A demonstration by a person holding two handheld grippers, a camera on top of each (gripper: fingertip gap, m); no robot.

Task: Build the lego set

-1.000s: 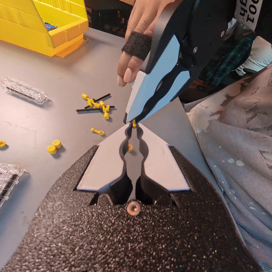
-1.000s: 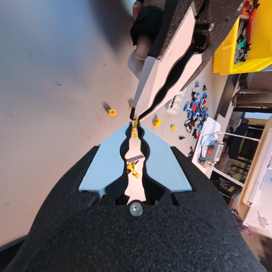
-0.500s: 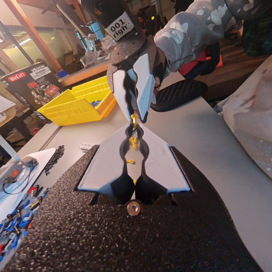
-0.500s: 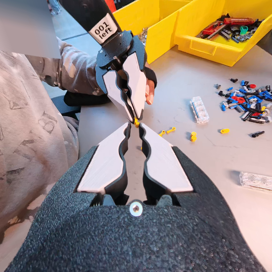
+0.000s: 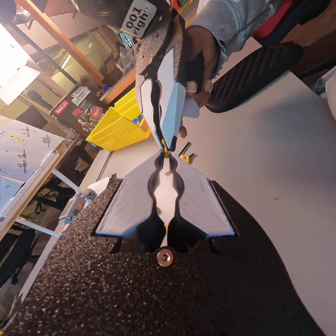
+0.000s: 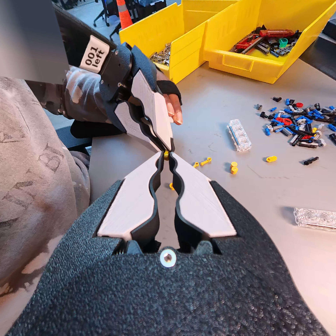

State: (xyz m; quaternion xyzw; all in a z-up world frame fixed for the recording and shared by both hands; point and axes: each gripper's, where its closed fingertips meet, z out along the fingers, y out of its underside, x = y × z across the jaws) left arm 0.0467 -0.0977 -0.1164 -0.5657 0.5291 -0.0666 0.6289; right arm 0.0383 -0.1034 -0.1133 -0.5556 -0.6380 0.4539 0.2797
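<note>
Here both grippers, L [image 5: 165, 156] & R [image 6: 165, 156], pinch one yellow pin [image 6: 165, 157]; blue/red parts pile [image 6: 301, 125] R-view only.

Place: a workshop or maker lab, set up for building-toy assembly.
Worktop: a grey worktop [image 6: 236, 191] strewn with small plastic parts.
Storage: yellow parts bins [image 6: 245, 54] holding sorted pieces.
Loose stock: a pile of blue, black and red connectors [image 6: 300, 123].
Reference: printed assembly sheets [image 5: 21, 145] on a stand.
Surroundings: wooden beams [image 5: 60, 38], an orange traffic cone [image 6: 124, 15], office chairs [image 6: 101, 16].
</note>
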